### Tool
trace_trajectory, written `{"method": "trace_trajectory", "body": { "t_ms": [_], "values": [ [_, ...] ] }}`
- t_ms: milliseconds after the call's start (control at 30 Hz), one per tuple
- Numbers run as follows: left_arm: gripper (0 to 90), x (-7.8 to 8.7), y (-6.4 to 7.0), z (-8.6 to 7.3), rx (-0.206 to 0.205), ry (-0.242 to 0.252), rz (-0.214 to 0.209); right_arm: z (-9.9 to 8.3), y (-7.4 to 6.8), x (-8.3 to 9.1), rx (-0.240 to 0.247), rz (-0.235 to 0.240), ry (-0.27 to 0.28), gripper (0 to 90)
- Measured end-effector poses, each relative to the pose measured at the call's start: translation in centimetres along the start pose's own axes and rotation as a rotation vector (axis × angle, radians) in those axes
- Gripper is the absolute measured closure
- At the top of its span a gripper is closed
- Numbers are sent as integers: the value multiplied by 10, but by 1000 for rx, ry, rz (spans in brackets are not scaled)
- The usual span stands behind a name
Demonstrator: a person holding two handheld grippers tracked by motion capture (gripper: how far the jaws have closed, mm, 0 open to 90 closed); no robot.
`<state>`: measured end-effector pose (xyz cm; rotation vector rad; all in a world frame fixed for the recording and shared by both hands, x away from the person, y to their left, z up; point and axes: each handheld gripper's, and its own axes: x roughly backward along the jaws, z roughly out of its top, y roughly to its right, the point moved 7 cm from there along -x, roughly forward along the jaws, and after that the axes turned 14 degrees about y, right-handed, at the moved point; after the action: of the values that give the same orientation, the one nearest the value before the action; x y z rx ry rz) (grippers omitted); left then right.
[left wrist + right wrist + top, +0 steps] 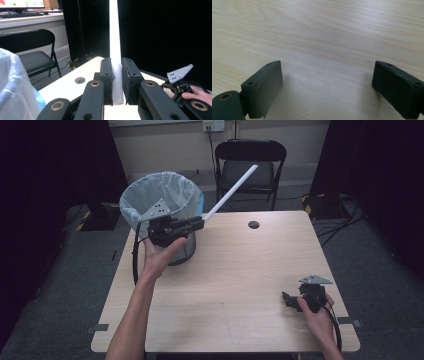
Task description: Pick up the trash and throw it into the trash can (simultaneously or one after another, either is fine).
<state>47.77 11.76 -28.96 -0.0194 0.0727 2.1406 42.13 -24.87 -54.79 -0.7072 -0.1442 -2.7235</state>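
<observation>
A long white tube (231,193) slants up and to the right from my left gripper (196,223), which is shut on its lower end beside the bin. In the left gripper view the white tube (115,50) runs straight up between the two black jaws of the left gripper (117,82). My right gripper (289,300) rests low at the table's right front, held by a hand. Its jaws stand wide apart over bare wood in the right gripper view, right gripper (327,87) open with nothing between them.
A mesh waste bin (161,200) lined with a pale plastic bag stands at the table's back left corner. A round cable hole (254,224) sits near the table's (235,285) far edge. A black folding chair (251,165) stands behind the table.
</observation>
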Motion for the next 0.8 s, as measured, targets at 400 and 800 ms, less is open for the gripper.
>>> {"method": "trace_trajectory", "body": {
  "t_ms": [400,800],
  "values": [
    [802,2,-14,21,11,37,23,0,0,0,-1,0,0,89],
    [801,11,-34,36,39,80,61,0,0,0,0,0,0,88]
  ]
}}
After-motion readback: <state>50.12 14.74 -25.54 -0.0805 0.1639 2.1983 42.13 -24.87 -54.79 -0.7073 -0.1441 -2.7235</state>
